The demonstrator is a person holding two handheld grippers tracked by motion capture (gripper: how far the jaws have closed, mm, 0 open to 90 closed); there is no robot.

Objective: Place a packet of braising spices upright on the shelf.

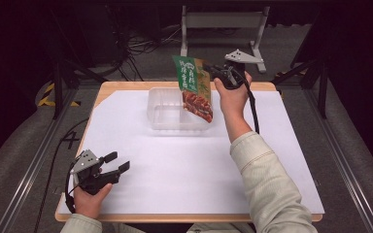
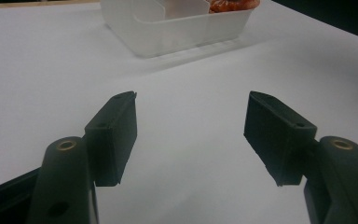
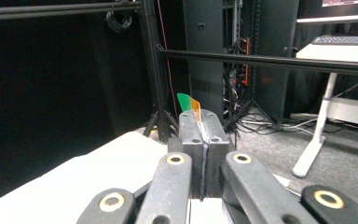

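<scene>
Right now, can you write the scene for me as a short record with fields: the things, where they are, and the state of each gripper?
surface: white sheet on a wooden table
container: clear plastic tub at the far middle of the sheet
packet: green snack packet, held up, lower end over the tub's right side
right gripper: shut on the packet's upper edge
left gripper: open, holding nothing, near the sheet's near left corner

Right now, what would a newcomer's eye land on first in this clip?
The green and orange food pouch, dangling from the shut right claw with its lower end inside the clear plastic tub at the table's far middle. Next, the left claw, open and idle at the near left corner.
</scene>
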